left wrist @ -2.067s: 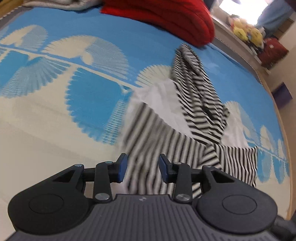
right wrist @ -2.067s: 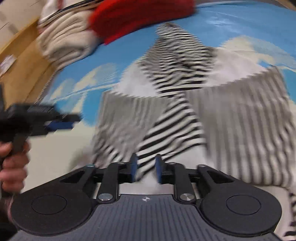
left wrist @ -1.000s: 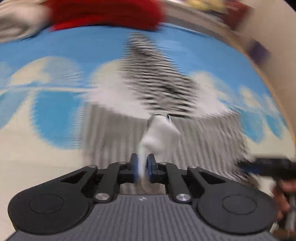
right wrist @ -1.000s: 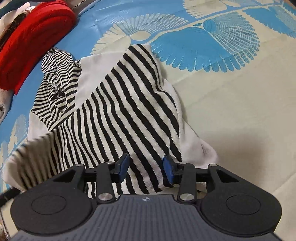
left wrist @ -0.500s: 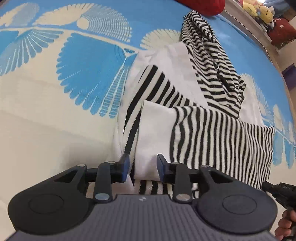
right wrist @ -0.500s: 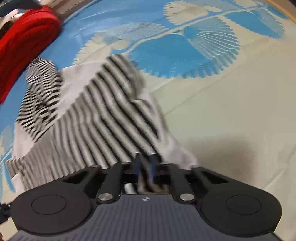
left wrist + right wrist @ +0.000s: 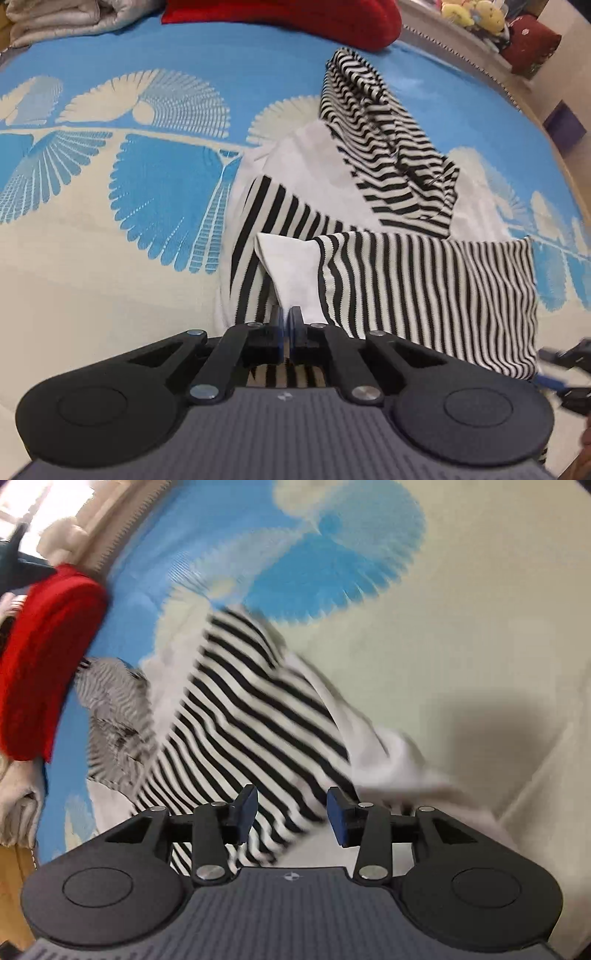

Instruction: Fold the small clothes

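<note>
Tongs first: the left tongs [image 7: 286, 320] are sitting clenched on a white fold of the striped top [image 7: 424, 288], the cloth rising from the pinch in a little peak right at the fingertips. Over in the right wrist view, the right tongs [image 7: 291, 814] are opening at this moment, jaws standing apart just above the stripes [image 7: 251, 738] with nothing pressed between the pads; the picture there is smeared, so the fine edges are hard to read.

Moving outward, the garment is lying rumpled on the bed's blue and cream patterned cover [image 7: 110, 177], one striped panel already turned across the body and the narrow-striped hood [image 7: 384, 158] trailing away behind it. Farther back, a red bundle [image 7: 295, 14] and a pale quilt [image 7: 55, 18] are resting at the edge, well apart from the work.

To my eye, the fold is only part done. Doing it well means the left side keeping its pinch low and carrying the cloth over without dragging the layers beneath, while the right side finds a matching edge so both corners are travelling together and landing square.
</note>
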Motion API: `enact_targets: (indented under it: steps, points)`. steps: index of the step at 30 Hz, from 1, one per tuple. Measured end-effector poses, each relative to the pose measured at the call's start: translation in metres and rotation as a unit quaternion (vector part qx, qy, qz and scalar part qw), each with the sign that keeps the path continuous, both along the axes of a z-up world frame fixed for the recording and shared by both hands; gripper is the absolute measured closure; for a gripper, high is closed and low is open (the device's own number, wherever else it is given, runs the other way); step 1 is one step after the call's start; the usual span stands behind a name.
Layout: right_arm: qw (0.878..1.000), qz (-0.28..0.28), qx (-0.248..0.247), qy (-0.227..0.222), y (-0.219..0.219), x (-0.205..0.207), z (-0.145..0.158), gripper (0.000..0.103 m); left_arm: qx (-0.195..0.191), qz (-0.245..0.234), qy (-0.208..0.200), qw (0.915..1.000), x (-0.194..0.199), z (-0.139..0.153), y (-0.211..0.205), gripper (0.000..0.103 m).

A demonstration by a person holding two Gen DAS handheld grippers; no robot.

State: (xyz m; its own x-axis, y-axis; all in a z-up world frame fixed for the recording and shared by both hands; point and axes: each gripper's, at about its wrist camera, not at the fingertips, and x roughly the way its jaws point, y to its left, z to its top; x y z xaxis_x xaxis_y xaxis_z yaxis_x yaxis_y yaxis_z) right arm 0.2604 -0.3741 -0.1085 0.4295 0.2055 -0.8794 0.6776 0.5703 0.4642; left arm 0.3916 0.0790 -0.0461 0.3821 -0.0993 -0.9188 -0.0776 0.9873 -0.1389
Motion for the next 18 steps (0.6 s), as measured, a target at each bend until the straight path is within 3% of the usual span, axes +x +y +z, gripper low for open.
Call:
enact_targets:
  steps: [6,7,8,10,13,16,18]
  points:
    - [0.999,-0.029,0.005,0.033,-0.007,-0.005,-0.022,0.063,-0.003,-0.006,-0.007,1.0,-0.005,0.009,-0.001,0.101]
    - [0.999,-0.04,0.0,0.027,-0.01,-0.007,-0.02,0.071,0.0,-0.01,-0.007,0.9999,-0.006,0.009,-0.002,0.101]
    - [0.999,-0.042,-0.01,0.015,-0.013,-0.009,-0.015,0.095,0.002,-0.014,-0.007,0.9999,-0.007,0.01,-0.003,0.101]
    - [0.998,-0.049,-0.044,-0.012,-0.017,-0.014,0.002,0.103,-0.003,-0.021,-0.009,0.9997,-0.008,0.012,-0.004,0.101]
    - [0.993,-0.074,-0.093,-0.024,-0.023,-0.022,0.021,0.103,-0.022,-0.028,-0.004,0.9994,-0.012,0.011,-0.005,0.102]
    - [0.998,-0.033,-0.051,0.021,-0.016,-0.012,0.001,0.101,0.014,-0.033,0.027,0.999,-0.013,-0.006,-0.009,0.102]
    - [0.998,-0.018,-0.044,0.044,-0.007,-0.012,-0.007,0.097,0.008,-0.026,0.045,0.9986,-0.014,-0.016,-0.004,0.102]
